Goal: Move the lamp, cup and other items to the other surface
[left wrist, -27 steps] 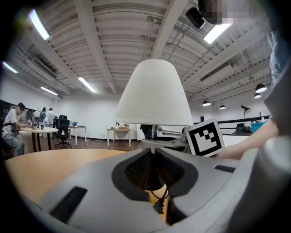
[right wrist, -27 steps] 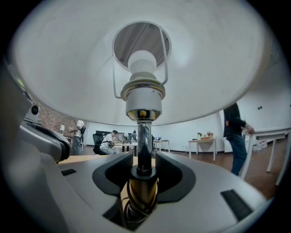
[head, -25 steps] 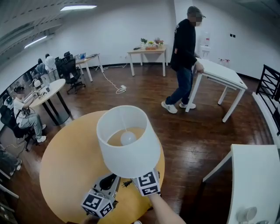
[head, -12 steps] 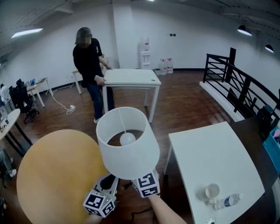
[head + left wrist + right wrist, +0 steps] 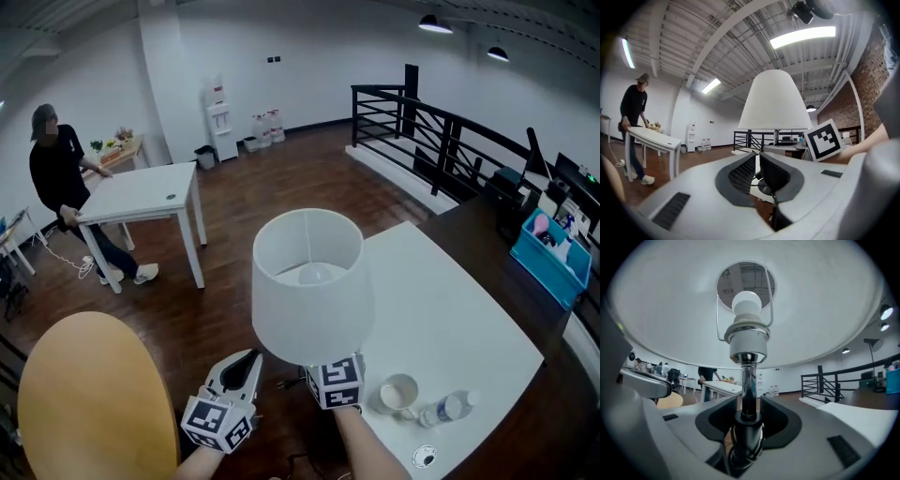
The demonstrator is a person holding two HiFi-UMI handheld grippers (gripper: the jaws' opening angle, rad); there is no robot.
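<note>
A table lamp with a white shade [image 5: 309, 281] is carried upright in the air. My right gripper [image 5: 336, 380] is shut on its chrome stem [image 5: 748, 394], just below the bulb socket. My left gripper [image 5: 234, 394] is beside it on the left, its pads nearly together on the lamp's thin black cord [image 5: 774, 206]. From the left gripper view the shade [image 5: 774, 101] stands ahead to the right. A white cup [image 5: 400, 394] and a clear bottle [image 5: 448, 409] rest on the white table [image 5: 469, 319] just right of the lamp.
The round yellow table [image 5: 84, 403] is at the lower left. A person [image 5: 56, 178] holds another white table [image 5: 141, 192] at the far left. A black railing [image 5: 441, 131] runs behind, and a blue bin [image 5: 553, 262] sits on a dark counter at the right.
The view has swung from the yellow round table to the white table. Both grippers and the lamp have travelled with it, keeping their hold. The cup and bottle came into view.
</note>
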